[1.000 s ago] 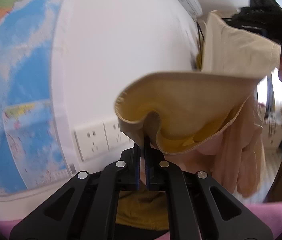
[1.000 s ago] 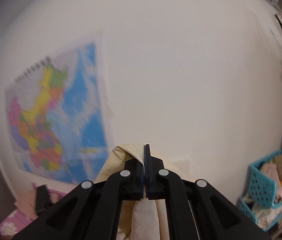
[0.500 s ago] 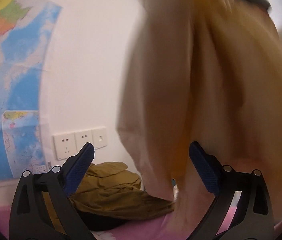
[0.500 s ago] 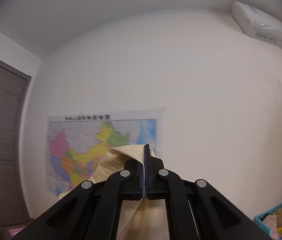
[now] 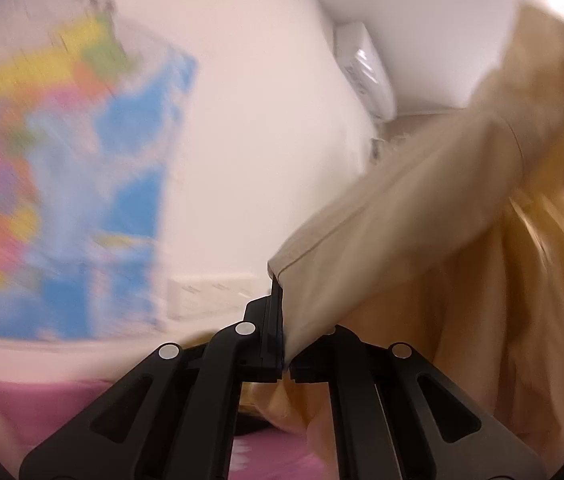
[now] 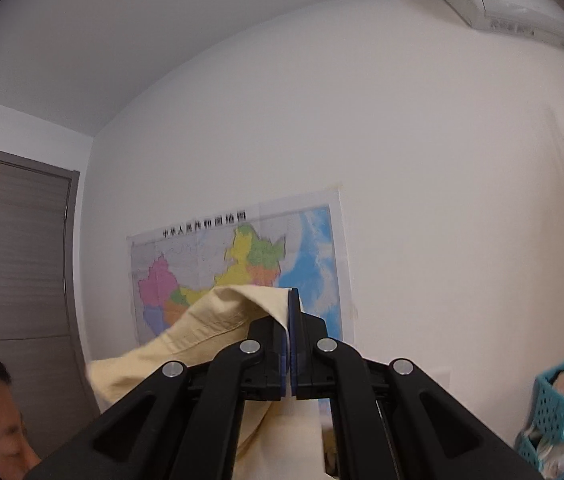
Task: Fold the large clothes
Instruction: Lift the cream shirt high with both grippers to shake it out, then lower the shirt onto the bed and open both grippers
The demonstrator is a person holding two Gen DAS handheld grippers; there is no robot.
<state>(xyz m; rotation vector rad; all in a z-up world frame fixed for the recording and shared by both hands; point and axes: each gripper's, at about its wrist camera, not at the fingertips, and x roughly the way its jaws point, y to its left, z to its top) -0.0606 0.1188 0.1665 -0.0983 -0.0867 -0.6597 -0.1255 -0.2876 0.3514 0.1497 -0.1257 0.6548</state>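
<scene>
Fingers [image 5: 278,320] of the left gripper [image 5: 283,360], apart earlier, now clamp the beige garment [image 5: 421,208]; right gripper [image 6: 290,356] stays clamped.

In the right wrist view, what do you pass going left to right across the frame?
Grey door → cream cloth garment draped left of the gripper → colourful wall map → white air conditioner, high up → turquoise plastic basket of laundry.

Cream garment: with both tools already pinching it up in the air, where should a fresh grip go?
Take the cream garment along its stitched hem, at a corner, coming edge-on from the side. The hem shows as a firm straight band, while the cloth below hangs loose in folds.
</scene>
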